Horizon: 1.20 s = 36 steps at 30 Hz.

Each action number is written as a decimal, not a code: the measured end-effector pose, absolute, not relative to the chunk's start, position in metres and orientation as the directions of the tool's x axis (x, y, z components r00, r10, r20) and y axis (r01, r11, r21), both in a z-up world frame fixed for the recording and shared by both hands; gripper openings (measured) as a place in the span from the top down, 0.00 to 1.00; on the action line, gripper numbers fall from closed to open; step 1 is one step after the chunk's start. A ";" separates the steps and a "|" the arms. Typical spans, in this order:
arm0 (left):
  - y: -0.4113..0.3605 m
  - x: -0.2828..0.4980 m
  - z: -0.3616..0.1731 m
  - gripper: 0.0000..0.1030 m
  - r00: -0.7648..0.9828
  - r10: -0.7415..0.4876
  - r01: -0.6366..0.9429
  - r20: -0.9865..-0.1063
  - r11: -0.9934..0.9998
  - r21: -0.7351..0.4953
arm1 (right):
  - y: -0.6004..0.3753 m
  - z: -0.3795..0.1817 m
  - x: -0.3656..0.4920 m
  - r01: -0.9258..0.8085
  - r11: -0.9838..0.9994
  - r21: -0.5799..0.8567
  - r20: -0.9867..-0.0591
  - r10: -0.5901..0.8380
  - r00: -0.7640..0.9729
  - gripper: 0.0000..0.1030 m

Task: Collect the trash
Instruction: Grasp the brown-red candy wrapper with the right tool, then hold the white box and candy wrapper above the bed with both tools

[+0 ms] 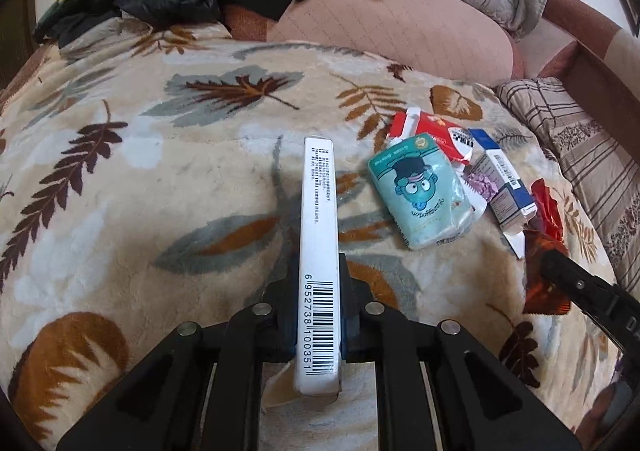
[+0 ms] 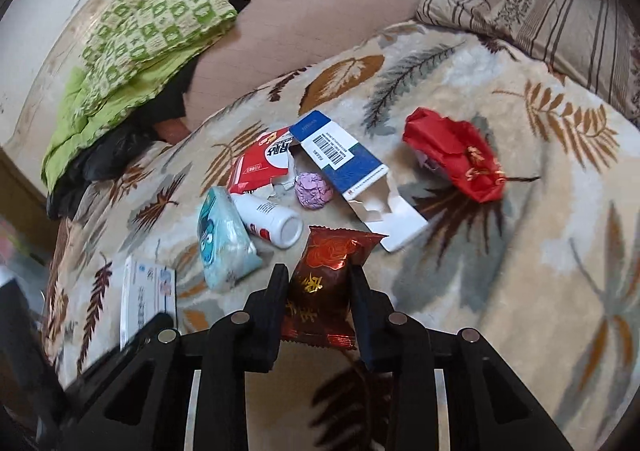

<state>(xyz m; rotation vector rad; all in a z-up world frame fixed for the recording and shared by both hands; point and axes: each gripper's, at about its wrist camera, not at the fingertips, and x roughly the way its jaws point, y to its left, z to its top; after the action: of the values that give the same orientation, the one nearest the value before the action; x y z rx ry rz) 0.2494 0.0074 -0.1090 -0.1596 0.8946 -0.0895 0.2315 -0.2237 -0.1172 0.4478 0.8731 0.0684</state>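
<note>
Your right claw (image 2: 318, 291) has the dark red snack wrapper (image 2: 326, 283) between its fingers, which sit against the wrapper's two sides about halfway down its length. The jaws stand part-way in, and the foil looks pinched between them. The wrapper's long axis runs straight out along the claw, its crimped far end pointing toward the litter pile just ahead, its near end tucked back between the fingers. So this piece is already centred for you, and I'd judge no sideways correction is needed before lifting it off the bed blanket (image 2: 520, 251).

Just beyond the wrapper's tip lie the blue-and-white carton (image 2: 344, 159), the purple foil ball (image 2: 314, 190) and the white bottle (image 2: 272, 221), with the teal tissue pack (image 2: 224, 239) to their left. The crumpled red packet (image 2: 456, 155) lies apart on the right, nearest this same hand.

Your left claw (image 1: 318, 299) is fully closed on the long white box (image 1: 318, 247), gripping it near the barcode end with the box pointing straight ahead. That hand is busy, so the remaining pile, which lies off to its right, likely falls to your right hand.
</note>
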 end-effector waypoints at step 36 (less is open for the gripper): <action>-0.025 0.229 -0.076 0.87 0.763 -0.049 0.077 -0.645 0.997 0.015 | -0.226 -0.093 0.217 0.090 0.958 0.273 -0.678 0.126 0.724 0.69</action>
<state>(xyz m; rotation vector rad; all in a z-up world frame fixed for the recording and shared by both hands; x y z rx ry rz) 0.2295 -0.0250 -0.0764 0.0414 0.6999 -0.0683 0.2169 -0.2257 -0.0929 0.2982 0.7642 0.0201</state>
